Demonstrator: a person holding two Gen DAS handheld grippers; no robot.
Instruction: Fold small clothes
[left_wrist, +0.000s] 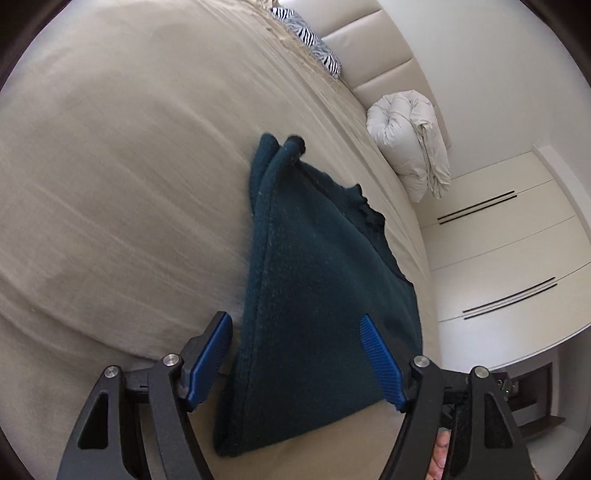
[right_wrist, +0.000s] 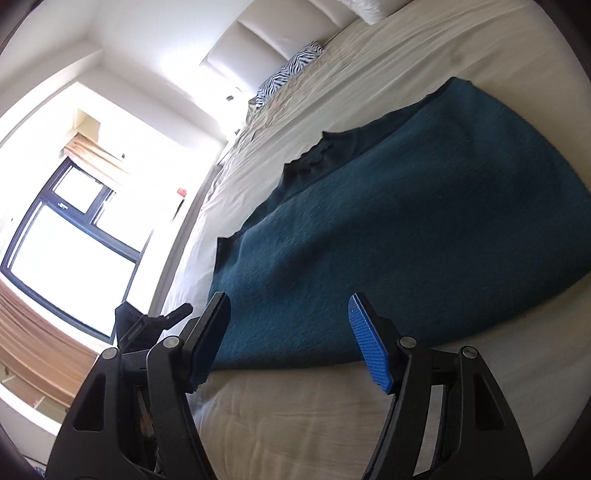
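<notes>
A dark teal knit garment (left_wrist: 317, 280) lies on the beige bed sheet (left_wrist: 110, 184), folded into a long shape with a rolled edge at its far end. My left gripper (left_wrist: 295, 332) is open, its blue pads on either side of the garment's near end, not closed on it. In the right wrist view the same garment (right_wrist: 388, 221) spreads flat across the sheet (right_wrist: 295, 413). My right gripper (right_wrist: 288, 314) is open just above the garment's near edge, holding nothing.
A zebra-print pillow (left_wrist: 314, 40) and a rolled white duvet (left_wrist: 410, 140) lie by the padded headboard (left_wrist: 369, 48). White wardrobe doors (left_wrist: 509, 251) stand beside the bed. A bright window (right_wrist: 62, 229) is to the left in the right wrist view.
</notes>
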